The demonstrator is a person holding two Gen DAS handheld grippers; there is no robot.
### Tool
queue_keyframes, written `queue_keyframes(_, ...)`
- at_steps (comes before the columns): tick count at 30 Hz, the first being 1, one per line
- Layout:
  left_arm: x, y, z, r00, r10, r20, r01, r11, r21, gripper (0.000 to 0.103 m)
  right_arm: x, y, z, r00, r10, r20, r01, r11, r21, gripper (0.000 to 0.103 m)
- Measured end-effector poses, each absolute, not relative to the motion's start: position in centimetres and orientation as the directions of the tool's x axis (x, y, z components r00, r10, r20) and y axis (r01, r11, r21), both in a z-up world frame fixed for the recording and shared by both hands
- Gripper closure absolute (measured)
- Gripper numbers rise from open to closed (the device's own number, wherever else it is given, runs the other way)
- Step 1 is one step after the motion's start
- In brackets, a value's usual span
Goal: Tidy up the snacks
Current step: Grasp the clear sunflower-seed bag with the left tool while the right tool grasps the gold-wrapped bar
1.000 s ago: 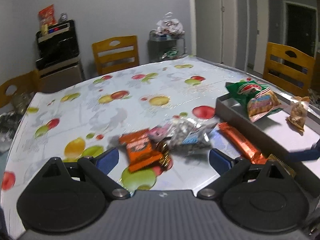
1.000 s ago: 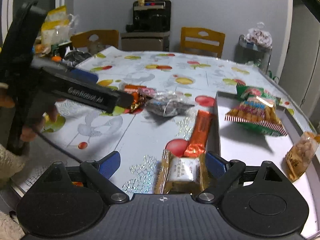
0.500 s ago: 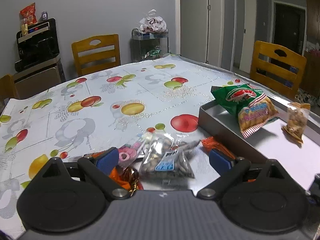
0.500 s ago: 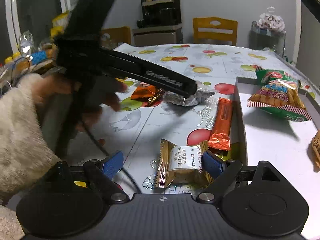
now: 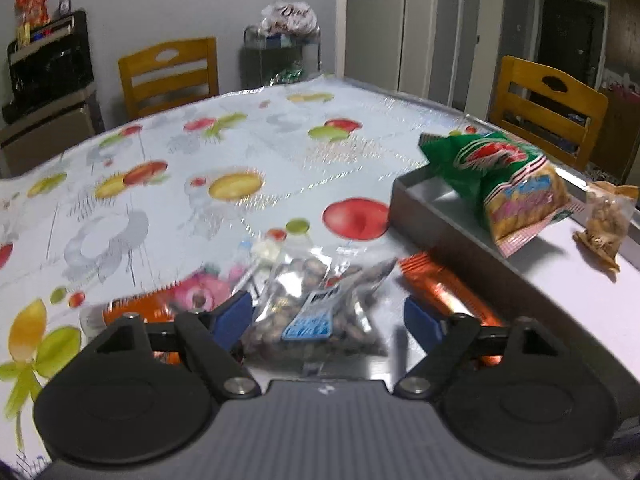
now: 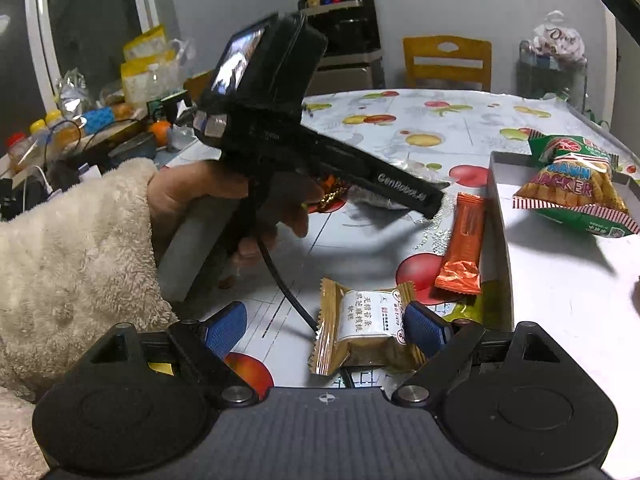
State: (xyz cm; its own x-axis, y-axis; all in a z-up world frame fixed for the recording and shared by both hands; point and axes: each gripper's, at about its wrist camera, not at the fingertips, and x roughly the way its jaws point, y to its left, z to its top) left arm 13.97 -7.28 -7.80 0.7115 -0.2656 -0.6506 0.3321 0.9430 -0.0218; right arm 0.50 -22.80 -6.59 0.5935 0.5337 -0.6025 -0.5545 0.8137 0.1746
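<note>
Left gripper (image 5: 327, 318): jaws apart, just been narrowing, straddling one clear nut bag (image 5: 316, 312); pads not visibly pressing. One orange bar (image 5: 444, 296) lies just right of its right finger, one orange packet (image 5: 140, 308) behind its left finger. Right gripper (image 6: 326, 326): jaws apart, one tan pastry (image 6: 366, 330) between them against the right pad; ahead, the tray (image 6: 498, 240) holds two bags.

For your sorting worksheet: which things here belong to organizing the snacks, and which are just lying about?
Job:
clear nut packet
orange bar
gold pastry
green cracker bag
grey tray

Lying about:
wooden chair
bottles
black appliance
</note>
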Motion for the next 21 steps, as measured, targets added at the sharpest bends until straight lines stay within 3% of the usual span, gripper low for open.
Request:
queue_keyframes(1,14.0,-7.0,-8.0,0.704,-0.270,-0.656,0.333,0.943,-0.031,0.031,0.5,-22.9,-6.6,0.596,0.532,-0.602,-0.551,0.816,0.175,0.016)
queue_keyframes(10,12.3,-6.1,-7.9,0.712,-0.325,-0.622,0.369,0.927,-0.063,0.036,1.1,-23.1,-6.6,0.622,0.497,-0.605,-0.507,0.844,0.173,0.017)
queue_keyframes(17,11.6,-6.1,-7.9,0.704,-0.343,-0.621,0.392,0.918,-0.063,0.036,1.6,-23.9,-6.3,0.615,0.513,-0.598,-0.492,0.843,0.217,0.017)
queue_keyframes(21,11.9,-6.3,-8.4,0.701,-0.338,-0.628,0.389,0.919,-0.060,0.033,1.8,-23.6,-6.5,0.648,0.459,-0.608,-0.464,0.870,0.163,0.017)
